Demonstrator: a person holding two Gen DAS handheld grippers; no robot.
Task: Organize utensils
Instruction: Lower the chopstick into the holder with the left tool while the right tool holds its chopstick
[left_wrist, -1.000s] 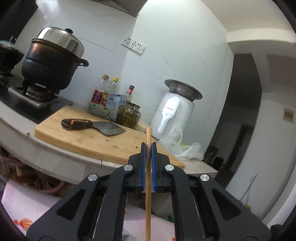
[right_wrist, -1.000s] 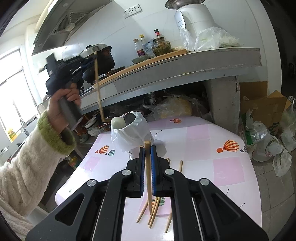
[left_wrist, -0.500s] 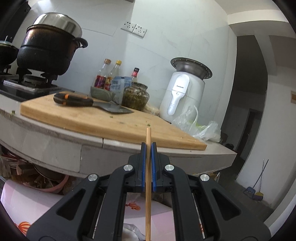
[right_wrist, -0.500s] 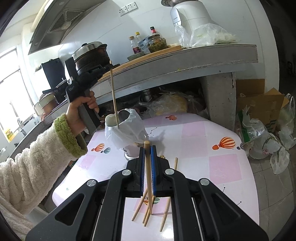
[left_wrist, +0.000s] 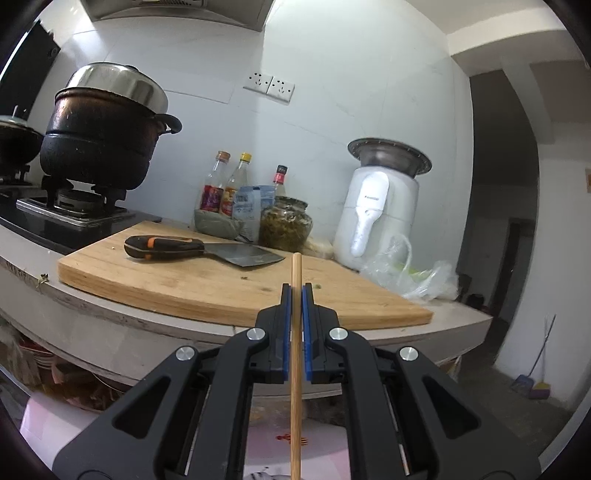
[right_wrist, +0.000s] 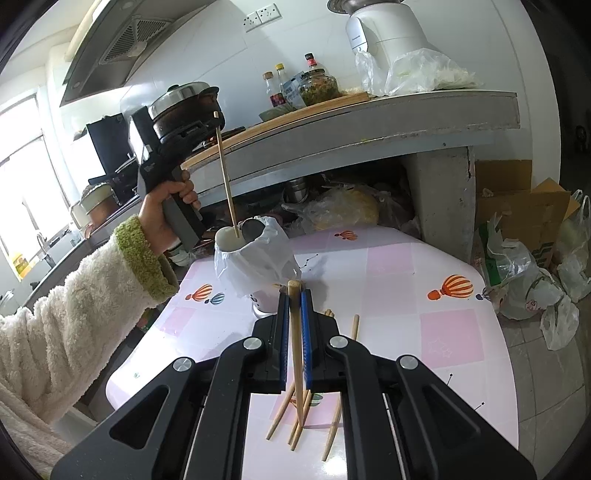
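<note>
Left black two-finger gripper with blue pads (left_wrist: 296, 291) clamped tight on a single thin wooden chopstick (left_wrist: 296, 354), stick running upright between the pads, top end poking just above the fingertips. Same left tool seen from the right wrist view, held by a hand (right_wrist: 164, 210) in a fluffy cream sleeve with green cuff (right_wrist: 74, 306); chopstick hangs down from it with its lower tip inside the mouth of a white cup lined with a white plastic bag (right_wrist: 255, 258). Cup standing on a pink-and-white checked table with hot-air-balloon print (right_wrist: 424, 295). Right black two-finger gripper with blue pads (right_wrist: 294, 295) likewise pinched on a second wooden chopstick (right_wrist: 295, 343), tilted slightly, thick end up, just in front of the cup. Loose wooden chopsticks (right_wrist: 338, 417) lying scattered on the table below the right tool, partly hidden by it. Background: wooden cutting board (left_wrist: 207, 288) on a grey counter, cleaver with black-and-orange handle (left_wrist: 199, 251) lying flat on it, black pot with steel lid (left_wrist: 103, 136) on a stove, white appliance (left_wrist: 380, 210) at the wall.
</note>
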